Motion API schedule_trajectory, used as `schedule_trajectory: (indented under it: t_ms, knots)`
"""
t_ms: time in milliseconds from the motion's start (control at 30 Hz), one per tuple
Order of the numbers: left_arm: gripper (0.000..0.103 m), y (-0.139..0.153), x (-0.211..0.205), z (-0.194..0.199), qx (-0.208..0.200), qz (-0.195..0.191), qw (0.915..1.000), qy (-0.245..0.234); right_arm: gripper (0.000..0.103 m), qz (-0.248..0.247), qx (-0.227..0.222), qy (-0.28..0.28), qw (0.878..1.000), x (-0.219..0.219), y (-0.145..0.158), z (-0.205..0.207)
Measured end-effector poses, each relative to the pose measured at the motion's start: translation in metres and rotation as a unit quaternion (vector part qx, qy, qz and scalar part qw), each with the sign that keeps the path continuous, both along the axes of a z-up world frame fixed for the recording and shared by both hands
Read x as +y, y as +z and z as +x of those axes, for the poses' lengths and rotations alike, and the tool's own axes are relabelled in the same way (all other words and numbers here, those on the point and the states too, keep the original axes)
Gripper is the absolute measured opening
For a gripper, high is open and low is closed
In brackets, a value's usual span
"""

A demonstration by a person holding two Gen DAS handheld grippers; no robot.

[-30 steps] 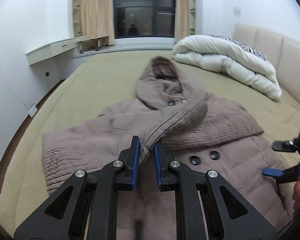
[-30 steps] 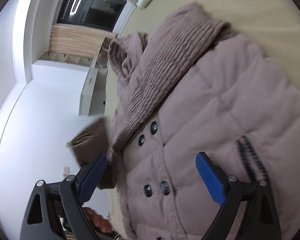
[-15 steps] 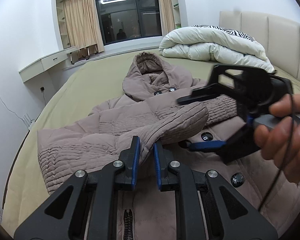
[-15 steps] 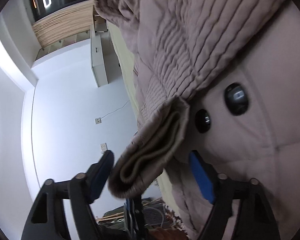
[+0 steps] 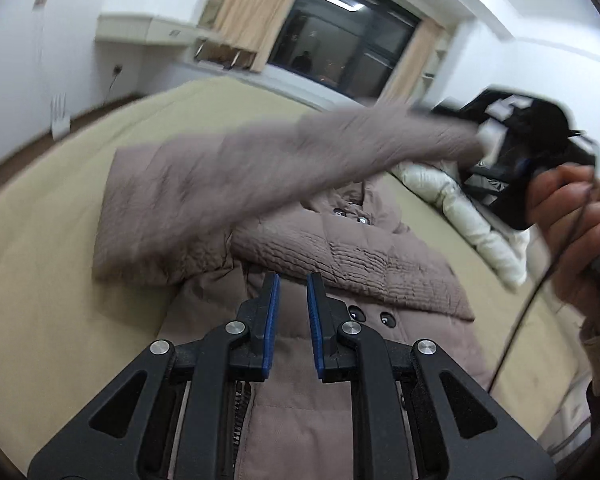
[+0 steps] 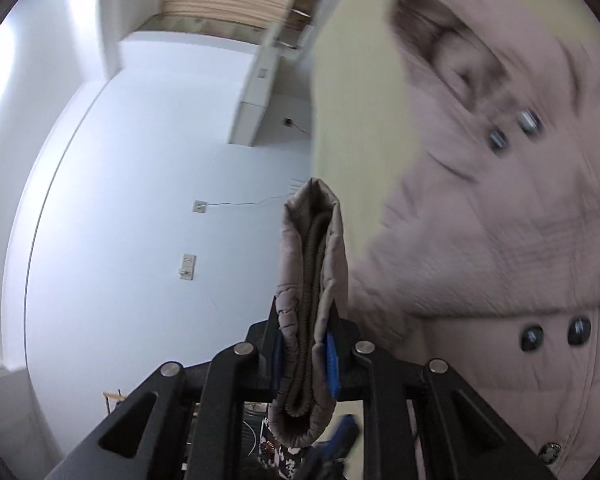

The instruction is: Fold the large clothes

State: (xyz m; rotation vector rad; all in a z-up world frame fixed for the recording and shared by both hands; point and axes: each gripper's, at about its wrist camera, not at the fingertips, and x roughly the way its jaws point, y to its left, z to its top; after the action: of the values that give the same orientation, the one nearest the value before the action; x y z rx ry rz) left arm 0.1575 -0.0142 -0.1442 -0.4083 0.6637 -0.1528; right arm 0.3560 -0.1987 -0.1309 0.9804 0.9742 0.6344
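Observation:
A taupe quilted hooded coat (image 5: 340, 264) lies front up on a beige bed (image 5: 40, 280). One sleeve lies folded across its chest (image 5: 352, 256). My right gripper (image 6: 304, 352) is shut on the cuff (image 6: 308, 280) of the other sleeve; in the left wrist view that sleeve (image 5: 300, 160) stretches, blurred, from the coat's left side up to the right gripper (image 5: 512, 164) at the upper right. My left gripper (image 5: 291, 320) holds nothing, its jaws a narrow gap apart, just above the coat's front near the buttons (image 5: 370, 316). The hood (image 6: 452, 44) shows in the right wrist view.
A white folded duvet (image 5: 472, 216) lies at the bed's far right. A dark window with curtains (image 5: 340, 56) and a wall shelf (image 5: 140, 28) stand beyond the bed. A white wall with sockets (image 6: 188, 264) is to the left.
My left gripper let go of the sleeve. My right gripper closed on the sleeve's cuff and lifted it up and to the right, stretching the sleeve out.

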Motion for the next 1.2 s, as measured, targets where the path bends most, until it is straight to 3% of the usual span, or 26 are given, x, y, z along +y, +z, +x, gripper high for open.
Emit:
schedule_trajectory:
  t_ms: [133,233,300,467,567,700,833,933,1033,1100,1200]
  knots:
    - [0.014,-0.013,0.024,0.026,0.033,-0.041,0.9981,0.033,0.02,0.002,-0.082,0.007,0.997,0.005,0.081,0.0]
    - [0.014,-0.022,0.032,0.056,0.055,-0.051,0.996,0.049,0.02,0.009,-0.127,0.004,0.992,-0.003,0.123,-0.002]
    - [0.014,-0.028,0.028,0.077,0.07,-0.051,0.9952,0.044,0.02,0.009,-0.146,-0.001,0.989,-0.014,0.137,-0.009]
    - [0.014,-0.05,0.029,0.125,0.1,0.005,0.9923,0.074,0.02,0.006,-0.164,-0.024,0.986,-0.046,0.145,-0.015]
    - [0.014,-0.068,0.04,0.143,0.117,0.037,0.9887,0.086,0.019,0.012,-0.151,-0.053,0.987,-0.081,0.125,-0.016]
    - [0.013,-0.088,0.064,0.148,0.128,0.032,0.9865,0.096,0.019,-0.006,-0.114,-0.108,0.988,-0.144,0.069,-0.021]
    - [0.013,-0.108,0.069,0.157,0.148,0.051,0.9835,0.091,0.019,-0.016,-0.034,-0.173,0.984,-0.208,-0.029,-0.024]
    - [0.013,-0.109,0.062,0.166,0.151,0.078,0.9821,0.082,0.019,-0.019,0.034,-0.213,0.976,-0.243,-0.103,-0.027]
    - [0.013,-0.103,0.054,0.162,0.156,0.107,0.98,0.06,0.019,-0.048,0.088,-0.229,0.968,-0.262,-0.157,-0.03]
    - [0.013,-0.098,0.042,0.144,0.163,0.118,0.9782,0.048,0.019,-0.041,0.093,-0.236,0.966,-0.27,-0.175,-0.034]
    - [0.013,-0.079,0.043,0.111,0.165,0.1,0.9803,0.044,0.021,-0.054,0.086,-0.234,0.967,-0.276,-0.173,-0.035]
